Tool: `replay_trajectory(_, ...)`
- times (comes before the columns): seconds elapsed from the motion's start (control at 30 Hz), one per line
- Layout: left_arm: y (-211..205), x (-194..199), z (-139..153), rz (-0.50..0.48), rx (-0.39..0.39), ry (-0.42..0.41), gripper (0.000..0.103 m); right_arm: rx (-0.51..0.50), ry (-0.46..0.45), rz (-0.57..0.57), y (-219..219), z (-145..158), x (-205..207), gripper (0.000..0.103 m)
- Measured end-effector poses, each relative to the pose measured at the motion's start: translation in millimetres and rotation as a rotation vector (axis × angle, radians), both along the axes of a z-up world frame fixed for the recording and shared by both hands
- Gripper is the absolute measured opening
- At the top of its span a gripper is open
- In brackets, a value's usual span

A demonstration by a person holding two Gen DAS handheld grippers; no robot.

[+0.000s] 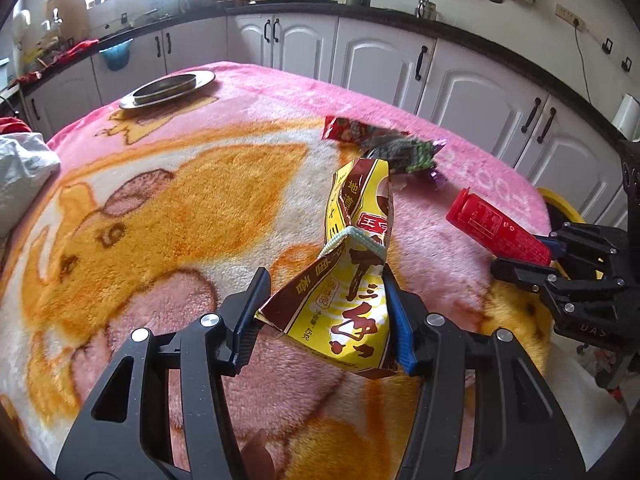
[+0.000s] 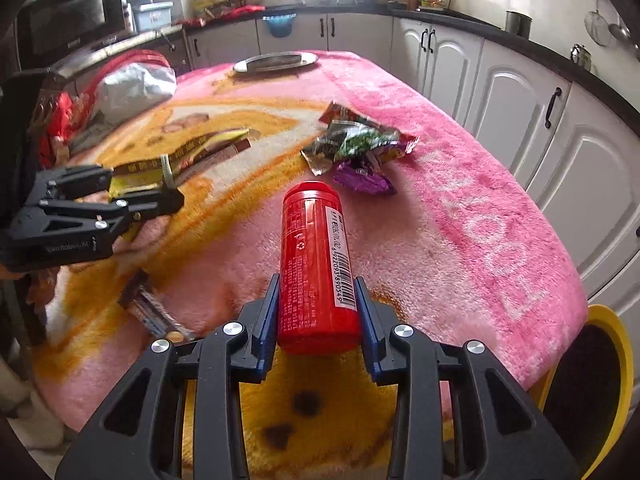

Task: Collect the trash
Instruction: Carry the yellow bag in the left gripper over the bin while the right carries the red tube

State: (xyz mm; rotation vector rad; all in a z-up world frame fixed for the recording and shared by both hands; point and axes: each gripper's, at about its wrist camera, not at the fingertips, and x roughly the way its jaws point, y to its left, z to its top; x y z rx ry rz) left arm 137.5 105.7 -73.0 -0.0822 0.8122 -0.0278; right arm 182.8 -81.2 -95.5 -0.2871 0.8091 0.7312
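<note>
My left gripper [image 1: 324, 276] is shut on a yellow and brown snack wrapper [image 1: 352, 272] and holds it above the pink and orange blanket [image 1: 168, 200]. My right gripper [image 2: 316, 284] is shut on a red can [image 2: 316, 264], held just over the blanket's near edge. In the left wrist view the can [image 1: 496, 228] and the right gripper [image 1: 532, 260] show at the right. In the right wrist view the left gripper [image 2: 160, 188] with the wrapper [image 2: 188, 160] shows at the left. A pile of crumpled wrappers [image 2: 360, 148] lies mid-table; it also shows in the left wrist view [image 1: 392, 144].
A yellow-rimmed bin [image 2: 600, 384] stands off the table's right corner. A metal dish [image 1: 168, 88] sits at the far end. A white bag [image 2: 136, 88] lies at the left edge. A small wrapper [image 2: 148, 304] lies near the front. White cabinets [image 1: 460, 80] surround the table.
</note>
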Motion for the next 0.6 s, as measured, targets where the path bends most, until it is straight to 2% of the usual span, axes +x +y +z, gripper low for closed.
replay_trajectory(0.3, -23.2, -3.0, 32.5, -0.029, -0.022, -0.078, 0.046, 0.056, -0.037, -0.054, -25.6, 26.9, -5.2, 0.033)
replay_trajectory(0.6, -67.4, 4.8, 58.0, -0.109, -0.035, -0.145, 0.046, 0.097, -0.083, -0.148, -77.4, 54.3, -5.6, 0.033)
